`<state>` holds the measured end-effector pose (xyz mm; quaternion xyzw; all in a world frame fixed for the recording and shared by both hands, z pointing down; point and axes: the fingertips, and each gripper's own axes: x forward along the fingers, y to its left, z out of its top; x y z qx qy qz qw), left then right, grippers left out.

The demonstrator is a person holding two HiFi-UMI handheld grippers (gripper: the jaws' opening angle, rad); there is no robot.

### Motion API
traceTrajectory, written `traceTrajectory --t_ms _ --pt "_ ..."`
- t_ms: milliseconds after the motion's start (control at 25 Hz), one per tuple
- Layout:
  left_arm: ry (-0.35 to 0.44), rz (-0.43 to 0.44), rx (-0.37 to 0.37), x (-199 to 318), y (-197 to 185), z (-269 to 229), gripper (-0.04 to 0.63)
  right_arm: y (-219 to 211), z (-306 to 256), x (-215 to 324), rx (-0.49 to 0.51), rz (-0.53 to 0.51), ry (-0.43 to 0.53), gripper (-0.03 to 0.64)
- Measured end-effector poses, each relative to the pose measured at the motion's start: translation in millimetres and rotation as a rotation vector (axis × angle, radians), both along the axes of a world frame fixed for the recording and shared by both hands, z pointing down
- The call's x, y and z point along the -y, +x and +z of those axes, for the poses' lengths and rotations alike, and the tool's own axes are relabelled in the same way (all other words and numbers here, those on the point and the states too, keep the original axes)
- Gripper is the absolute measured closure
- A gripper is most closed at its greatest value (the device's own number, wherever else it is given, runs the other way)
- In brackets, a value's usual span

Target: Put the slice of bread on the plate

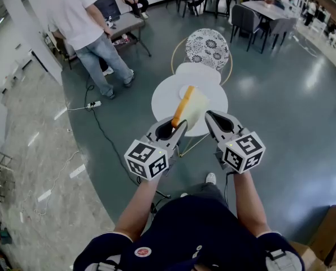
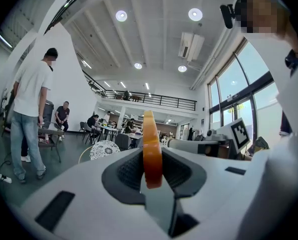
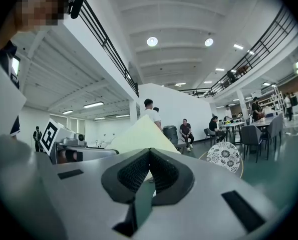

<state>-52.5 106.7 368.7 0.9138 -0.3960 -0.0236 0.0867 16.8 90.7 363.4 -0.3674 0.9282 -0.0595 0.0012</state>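
Observation:
My left gripper [image 1: 177,126] is shut on a slice of bread [image 1: 192,107] with an orange crust and a pale face. It holds the slice upright above a round white table [image 1: 163,99]. In the left gripper view the bread [image 2: 152,146] shows edge-on, clamped between the jaws of the left gripper [image 2: 152,156]. A small white plate [image 1: 183,88] lies on the table, partly hidden behind the slice. My right gripper [image 1: 210,116] hangs just right of the bread, shut with nothing between its jaws. In the right gripper view the bread [image 3: 137,135] rises behind the right gripper [image 3: 150,152], to its left.
A chair with a patterned seat [image 1: 207,48] stands beyond the table. At the upper left a person in a white shirt [image 1: 80,24] stands by a bench. A power strip and cable [image 1: 93,104] lie on the floor. Cardboard boxes [image 1: 331,230] sit at the lower right.

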Motion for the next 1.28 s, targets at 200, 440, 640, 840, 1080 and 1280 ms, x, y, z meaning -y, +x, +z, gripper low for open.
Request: traceTrajectory --t_ms 200,440,640,840,1080,1280 --pt "-0.001 0.002 -0.006 1 -4 1 0.501 -4 1 1 -0.008 0.001 0.000 0.611" --pt "0.002 0.010 -0.013 2 -10 0 0.500 -9 0 0 -0.016 0.011 0.000 0.611" --pt "-0.004 0.020 -0.013 4 -10 1 0.500 -8 1 2 -0.018 0.021 -0.006 0.611" --pt "-0.006 0.023 -0.018 11 -10 1 0.500 -7 2 9 -0.017 0.026 -0.013 0.611" --pt "-0.010 0.020 -0.029 26 -12 2 0.500 -7 4 23 -0.022 0.027 -0.019 0.611" --pt "-0.016 0.016 -0.029 46 -9 3 0.500 -3 3 45 -0.020 0.026 -0.021 0.611"
